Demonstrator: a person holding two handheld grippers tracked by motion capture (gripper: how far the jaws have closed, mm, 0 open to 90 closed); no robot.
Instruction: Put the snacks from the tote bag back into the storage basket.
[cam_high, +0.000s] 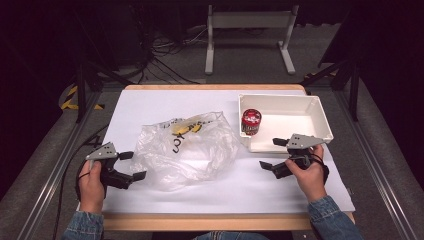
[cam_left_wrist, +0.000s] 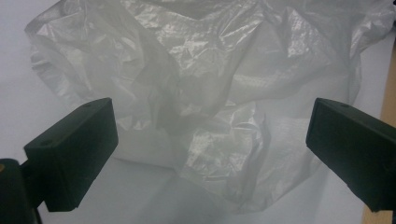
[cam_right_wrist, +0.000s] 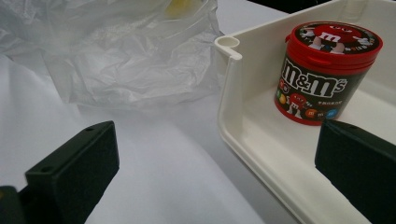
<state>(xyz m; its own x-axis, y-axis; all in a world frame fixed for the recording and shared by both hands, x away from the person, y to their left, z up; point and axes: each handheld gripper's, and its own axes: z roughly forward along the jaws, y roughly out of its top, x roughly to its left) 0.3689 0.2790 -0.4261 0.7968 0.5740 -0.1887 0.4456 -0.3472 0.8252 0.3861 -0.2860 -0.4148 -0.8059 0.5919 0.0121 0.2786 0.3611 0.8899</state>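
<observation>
Plastic bag (cam_high: 187, 148), clear and crumpled, lies on the white table (cam_high: 260, 185) in the high view, just left of the white tray (cam_high: 320, 117), with black writing on it and something yellow showing through near its far edge. The left gripper (cam_high: 133, 165) sits just left of the bag, its jaws spread wide with the tips at the bag's edge, holding nothing. The right gripper (cam_high: 273, 153) is at the near left corner of the tray, to the right of the bag, also spread wide and empty. A red candy tub (cam_high: 251, 122) stands upright inside the tray, against its left wall. In the left gripper view, the bag (cam_left_wrist: 210, 93) spreads across the table ahead of the two wide-apart jaws, its near fold lying between them. In the right gripper view, the tray (cam_right_wrist: 233, 121) corner comes between the open jaws, the candy tub (cam_right_wrist: 322, 74) stands inside it, and the bag (cam_right_wrist: 126, 60) lies left of the tray.
</observation>
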